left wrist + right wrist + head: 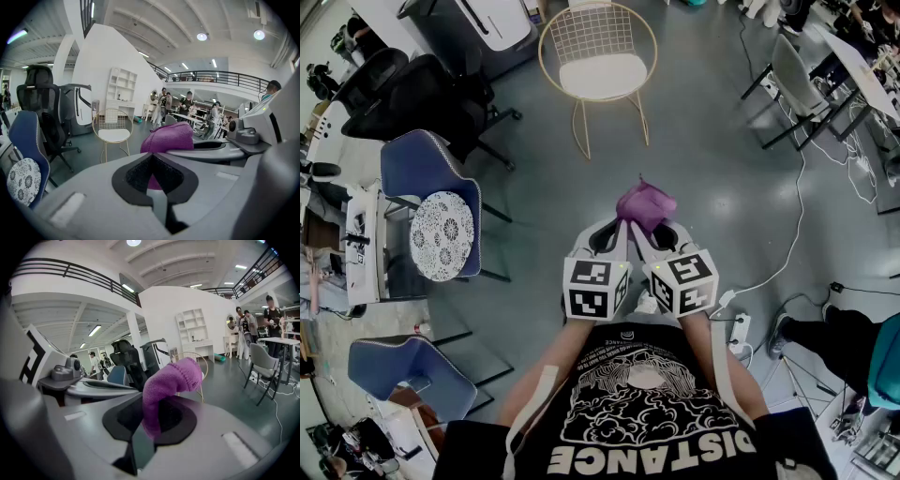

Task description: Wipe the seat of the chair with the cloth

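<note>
Two grippers sit side by side, close in front of the person. Far left: a blue chair (pixel 420 164) with a patterned cushion (pixel 442 235). Top centre is the wire chair (pixel 598 56), gold frame and white seat (pixel 602 75), standing well ahead of both grippers, untouched. Left gripper (pixel 617 232): jaws drawn together, nothing pinched. Right gripper (pixel 641 231) just beside it — jaws clamped on the purple cloth (pixel 646 204), which bunches above the tips — well apart from the seat. Far right: a grey chair (pixel 794 80).
</note>
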Motion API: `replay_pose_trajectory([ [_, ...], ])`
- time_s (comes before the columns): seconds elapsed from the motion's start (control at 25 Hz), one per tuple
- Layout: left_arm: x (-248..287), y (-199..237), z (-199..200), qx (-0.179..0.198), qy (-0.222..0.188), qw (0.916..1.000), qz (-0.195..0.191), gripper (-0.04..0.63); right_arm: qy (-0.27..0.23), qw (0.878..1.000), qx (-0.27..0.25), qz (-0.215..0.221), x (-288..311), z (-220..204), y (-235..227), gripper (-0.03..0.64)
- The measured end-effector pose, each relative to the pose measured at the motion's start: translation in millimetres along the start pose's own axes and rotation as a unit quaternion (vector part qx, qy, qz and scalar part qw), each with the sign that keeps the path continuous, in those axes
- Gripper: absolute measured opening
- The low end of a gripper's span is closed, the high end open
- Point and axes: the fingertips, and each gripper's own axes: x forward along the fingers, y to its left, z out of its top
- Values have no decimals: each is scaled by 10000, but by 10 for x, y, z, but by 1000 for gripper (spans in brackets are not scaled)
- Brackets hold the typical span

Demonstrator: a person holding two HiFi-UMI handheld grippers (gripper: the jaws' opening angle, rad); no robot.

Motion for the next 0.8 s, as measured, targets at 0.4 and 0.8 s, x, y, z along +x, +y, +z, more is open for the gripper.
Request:
replay_pose_trajectory([
  [0.4, 297, -167, 41, -50, 30, 10000, 24, -2, 31, 10000, 69, 63, -24, -25, -348, 60],
  [0.8, 509, -260, 88, -141, 75, 9994, 304, -2, 49, 9991, 192, 370, -10, -20, -635, 60],
])
